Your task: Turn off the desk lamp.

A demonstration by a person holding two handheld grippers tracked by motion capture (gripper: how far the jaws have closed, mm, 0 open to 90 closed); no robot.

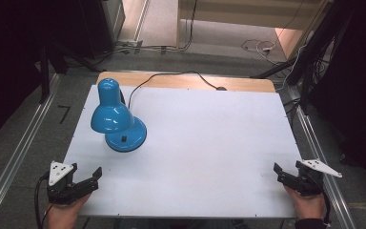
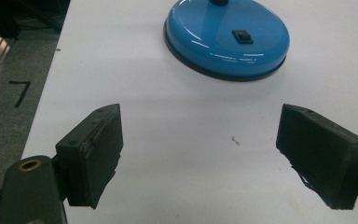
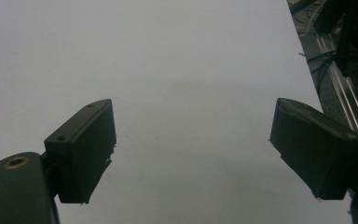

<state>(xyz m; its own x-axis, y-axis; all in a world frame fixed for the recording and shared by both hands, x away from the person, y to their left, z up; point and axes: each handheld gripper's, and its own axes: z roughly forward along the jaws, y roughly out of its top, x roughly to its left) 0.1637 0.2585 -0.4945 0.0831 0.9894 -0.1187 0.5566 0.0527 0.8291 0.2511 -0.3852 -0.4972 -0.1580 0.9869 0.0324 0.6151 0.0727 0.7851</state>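
Both tongs are waiting wide apart and empty at the near corners: left gripper (image 1: pixel 83 180), right gripper (image 1: pixel 286 174). The lamp (image 1: pixel 116 117) is standing far left on the white board (image 1: pixel 209 143), switch (image 2: pixel 242 36) facing the left gripper, probably the likelier one to reach it. No brand is showing; a mark like "7" (image 1: pixel 64 113) is sitting on the floor at left.

Your surface (image 1: pixel 195 143) is evenly bright from overhead in the high view, while the room around it falls nearly black. The blue lamp (image 1: pixel 116 119) shows soft glare streaks on its base, sharper in your left gripper view. Your right gripper view is dimmer, greyish, with the surface fading toward its near edge.
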